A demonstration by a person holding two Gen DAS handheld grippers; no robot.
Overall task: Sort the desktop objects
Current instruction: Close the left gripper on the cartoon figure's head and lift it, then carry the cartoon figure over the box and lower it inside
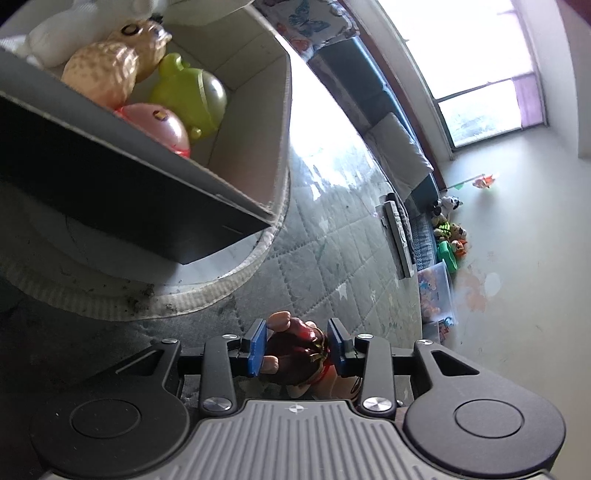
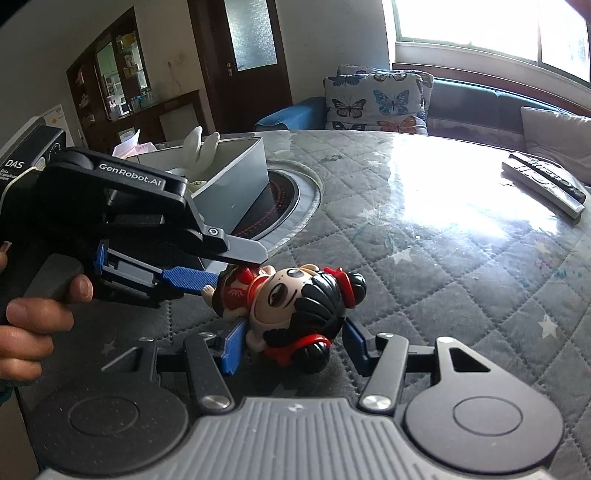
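Right gripper [image 2: 291, 349]: low over the bench, blue fingers [image 2: 232, 347] spread to either side of the doll's head, left pad touching or nearly so, right pad apart from the hair.
Doll [image 2: 291, 310]: lying on its side on the quilted bench cover [image 2: 461, 280], black hair with red bands, red dress, head toward the right gripper.
Left gripper [image 1: 297, 345]: fingers [image 1: 257, 347] pinching the doll [image 1: 295, 349] by its red body, feet sticking out past the pads; seen from the right wrist [image 2: 218, 282], reaching in from the left, held by a hand [image 2: 33, 321].
Box [image 1: 255, 122]: open, grey, standing on the bench behind the left gripper, over a round inset ring [image 2: 295, 199].
Box contents: tan owl toy [image 1: 114, 62], green frog toy [image 1: 192, 92], pink toy [image 1: 159, 127], white plush [image 1: 74, 29].
Far bench edge: two remotes [image 2: 543, 182] side by side.
Beyond: butterfly cushions [image 2: 376, 101] on a sofa under the window.
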